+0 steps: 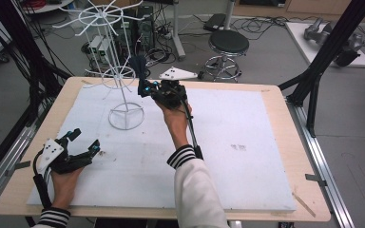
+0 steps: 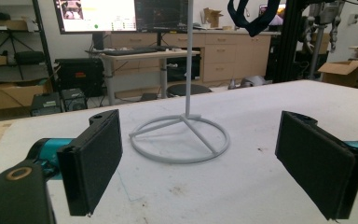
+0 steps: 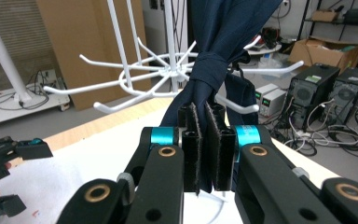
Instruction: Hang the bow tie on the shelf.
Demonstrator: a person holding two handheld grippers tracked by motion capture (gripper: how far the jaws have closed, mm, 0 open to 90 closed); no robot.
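gripping dark blue cloth, right gripper clamped by white rack; left gripper wide open, empty, on white board; cluttered lab, stool behind.

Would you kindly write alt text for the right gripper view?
The right gripper is shut on a dark blue cloth that rises between its jaws, in front of the hooked arms of a white wire rack above the white table.

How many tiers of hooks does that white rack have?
2. The upper tier tops the white rack; the lower tier sits midway down its pole, beside the dark cloth clamped in the right claw. Hooks may be hidden behind it.
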